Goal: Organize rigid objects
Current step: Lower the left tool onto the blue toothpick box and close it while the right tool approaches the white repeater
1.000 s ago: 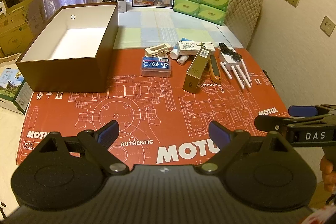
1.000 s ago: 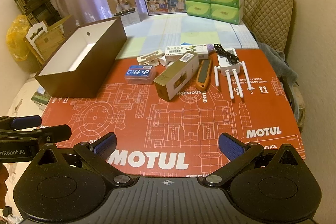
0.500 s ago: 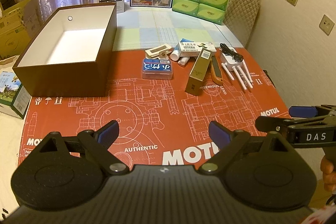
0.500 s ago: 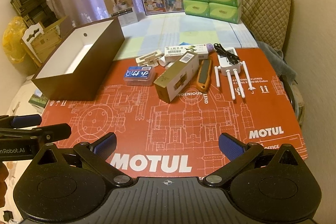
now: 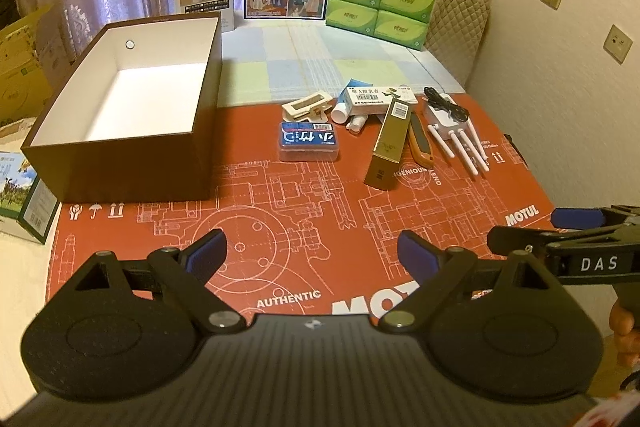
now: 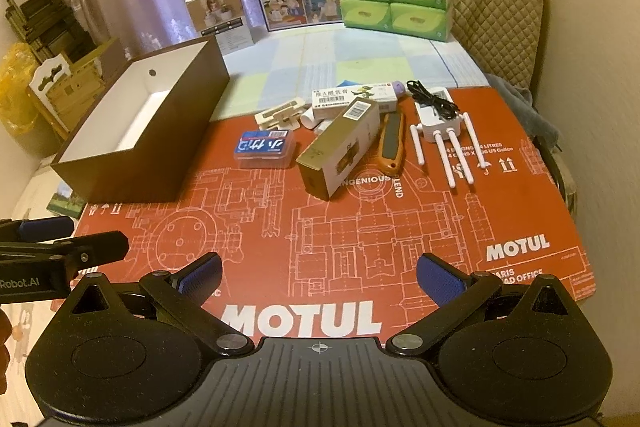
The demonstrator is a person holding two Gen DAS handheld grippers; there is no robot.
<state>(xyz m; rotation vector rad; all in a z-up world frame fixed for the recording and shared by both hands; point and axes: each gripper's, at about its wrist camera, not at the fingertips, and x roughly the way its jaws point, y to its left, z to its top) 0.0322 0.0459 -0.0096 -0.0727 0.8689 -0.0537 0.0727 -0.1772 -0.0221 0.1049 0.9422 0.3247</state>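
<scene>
From my remote seat, the surface (image 5: 280,211) with its red mat carried everything. On its left stood the box (image 5: 120,167), open-topped and empty as far as I could see, its long axis running away from me. To the right of it, well apart, the small things lay in a loose cluster: the gold carton (image 6: 340,147), lying flat with its long axis pointing from near-left to far-right in the right view; the router (image 6: 436,123) with four white antennas stretched toward me; the blue case (image 5: 310,141), nearest the box; the orange knife (image 6: 392,143) just beside the carton and roughly parallel to it; the white tube box (image 6: 352,95) and the beige clip (image 5: 306,107) behind them.

Both tools hung low over the near edge, well short of the cluster. My left tool (image 5: 310,253) was spread wide and held nothing; my right tool (image 6: 318,273) was likewise wide and empty.

I judged nothing had been packed yet. The cluster lay ahead and slightly right of centre, so my right hand was nearer the carton and router, while the left sat closer to the case and the box.
</scene>
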